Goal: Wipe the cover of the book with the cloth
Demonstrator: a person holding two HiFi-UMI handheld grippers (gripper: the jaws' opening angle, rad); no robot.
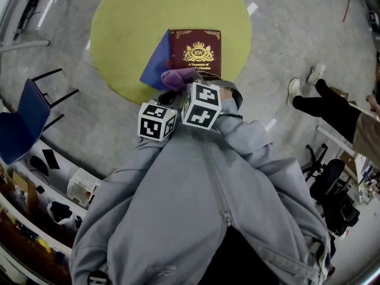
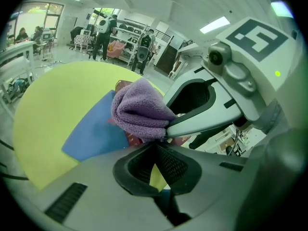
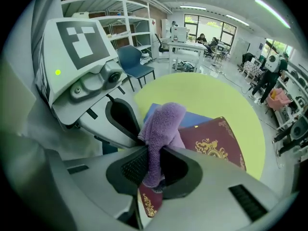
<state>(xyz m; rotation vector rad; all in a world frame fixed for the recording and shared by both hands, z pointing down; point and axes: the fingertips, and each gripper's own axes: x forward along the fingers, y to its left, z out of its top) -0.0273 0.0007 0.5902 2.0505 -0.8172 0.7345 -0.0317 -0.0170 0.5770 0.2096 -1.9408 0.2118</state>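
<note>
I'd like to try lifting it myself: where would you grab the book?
Probably its free right edge, coming in low from the right: the book lies flat, a blue sheet lies at its left edge, and the cloth hangs over its near edge.

Table [image 1: 130, 28]: round, yellow-green top.
Blue sheet [image 1: 155, 67]: flat on the table, close to its near edge.
Book [image 1: 199, 49]: maroon, gold crest, lying closed just beside the sheet and overlapping its edge.
</note>
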